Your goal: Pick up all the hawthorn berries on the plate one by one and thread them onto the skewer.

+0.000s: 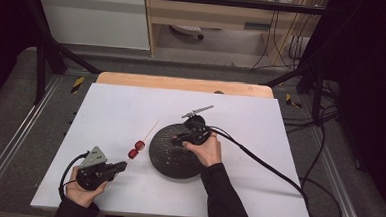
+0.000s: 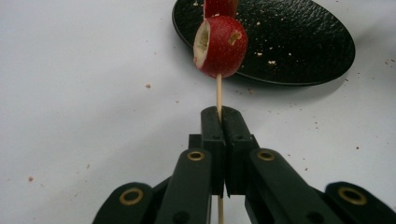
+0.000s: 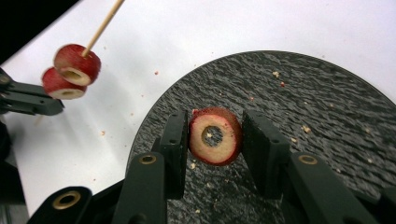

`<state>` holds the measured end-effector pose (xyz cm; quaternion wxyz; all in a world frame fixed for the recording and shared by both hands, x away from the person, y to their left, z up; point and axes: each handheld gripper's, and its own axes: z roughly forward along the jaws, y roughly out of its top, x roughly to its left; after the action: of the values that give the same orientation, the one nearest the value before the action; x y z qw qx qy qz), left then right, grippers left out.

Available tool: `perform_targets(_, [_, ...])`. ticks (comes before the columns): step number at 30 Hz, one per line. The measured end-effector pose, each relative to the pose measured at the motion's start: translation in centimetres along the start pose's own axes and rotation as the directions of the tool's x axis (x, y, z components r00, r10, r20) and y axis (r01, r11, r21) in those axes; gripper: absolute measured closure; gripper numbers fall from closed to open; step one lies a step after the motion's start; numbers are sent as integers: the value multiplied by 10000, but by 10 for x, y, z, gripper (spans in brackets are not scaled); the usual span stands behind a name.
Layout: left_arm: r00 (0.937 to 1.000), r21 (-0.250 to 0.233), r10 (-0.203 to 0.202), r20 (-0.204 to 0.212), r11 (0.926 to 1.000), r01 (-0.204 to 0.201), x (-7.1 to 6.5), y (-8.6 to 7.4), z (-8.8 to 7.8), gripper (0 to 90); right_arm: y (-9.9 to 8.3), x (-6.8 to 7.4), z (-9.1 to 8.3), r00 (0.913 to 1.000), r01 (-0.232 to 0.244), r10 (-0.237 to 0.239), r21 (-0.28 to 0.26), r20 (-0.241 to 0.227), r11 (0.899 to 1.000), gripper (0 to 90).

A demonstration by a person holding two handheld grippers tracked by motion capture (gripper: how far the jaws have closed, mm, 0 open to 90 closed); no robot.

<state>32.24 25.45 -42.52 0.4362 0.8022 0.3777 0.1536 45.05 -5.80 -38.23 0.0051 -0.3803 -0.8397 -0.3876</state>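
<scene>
White table (image 1: 131, 105): a black plate (image 1: 166, 159) sits right of centre, scattered with crumbs. Right gripper (image 3: 212, 140) is over the plate, jaws clamped on a cored red fruit slice (image 3: 215, 136), which sits squarely between the pads with its cut face toward the camera. Left gripper (image 2: 219, 123) is near the table's front left corner, jaws together on the lower end of a thin wooden skewer (image 2: 218, 95). The skewer runs up and away from the jaws, carrying two red fruit pieces (image 1: 137, 149) just beyond the tips, beside the plate's left rim.
</scene>
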Motion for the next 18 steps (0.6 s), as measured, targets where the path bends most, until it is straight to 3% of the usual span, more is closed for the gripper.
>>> perform_targets(5, [9999, -28, 107, 7, 9999, -107, -6, 2, 2, 885, -15, -4, -14, 9995, -257, 242, -846, -185, 9961, 628])
perform_targets(10, [9999, -54, 153, 34, 9999, -153, -11, 3, 5, 885, -27, -7, -25, 9975, -639, 580, -1585, -416, 9853, 628])
perform_targets(16, [9999, -82, 153, -1, 9998, -153, -18, 6, 8, 885, -44, -12, -32, 9927, -1118, 962, -2515, -733, 9614, 628])
perform_targets(18, [9999, -78, 134, 10, 9999, -134, -20, 6, 9, 885, -50, -14, -34, 9893, -1362, 1151, -2861, -894, 9485, 628])
